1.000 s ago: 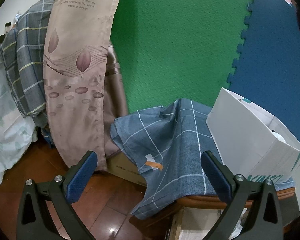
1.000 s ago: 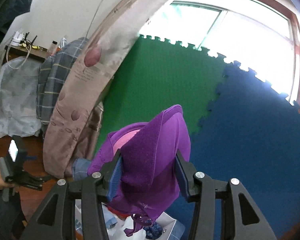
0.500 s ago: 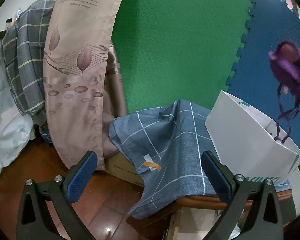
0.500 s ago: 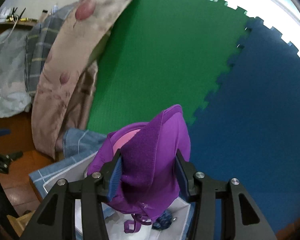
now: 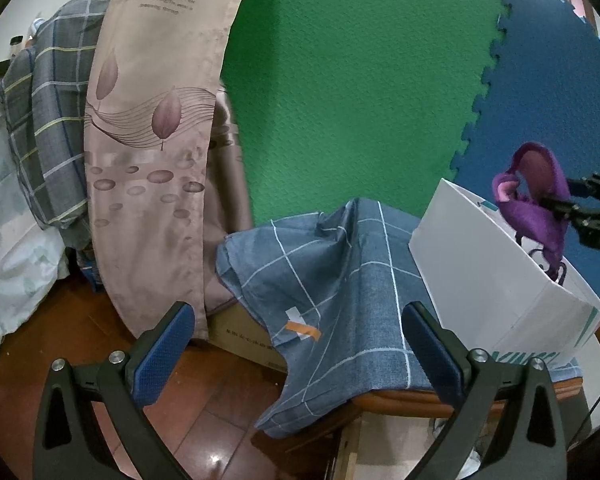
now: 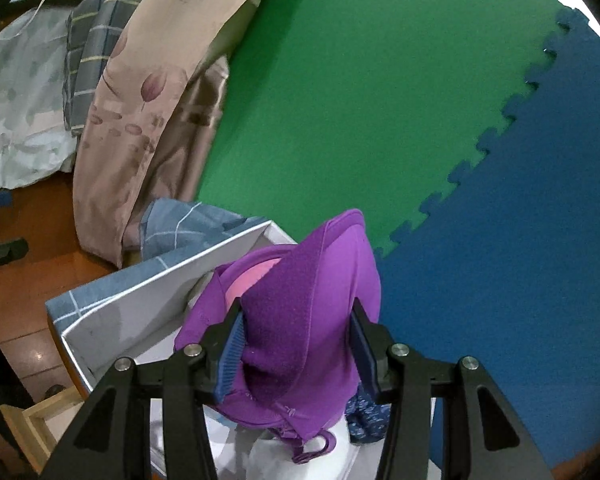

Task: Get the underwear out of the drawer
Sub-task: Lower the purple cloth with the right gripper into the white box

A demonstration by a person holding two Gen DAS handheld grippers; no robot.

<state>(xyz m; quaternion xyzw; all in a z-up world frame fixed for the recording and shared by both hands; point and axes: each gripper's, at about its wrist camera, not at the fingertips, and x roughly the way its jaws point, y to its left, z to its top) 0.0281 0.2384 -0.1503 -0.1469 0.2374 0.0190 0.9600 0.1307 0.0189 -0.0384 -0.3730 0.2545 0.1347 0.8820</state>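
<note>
R claw [image 6: 296, 350] gripping purple underwear [image 6: 300, 320], holding it above white box [image 5: 480, 264] | L claw [image 5: 300, 344] hanging open, empty | est. mostly done, still needing a spot to put it

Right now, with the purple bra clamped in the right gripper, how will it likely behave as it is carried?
The purple bra probably stays floppy: it drapes around the right gripper. Its straps dangle into the white box, so they may snag. It looks light.

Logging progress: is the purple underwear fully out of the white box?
Not fully: the right claw lifts the purple underwear, straps dangling into the white box.
</note>
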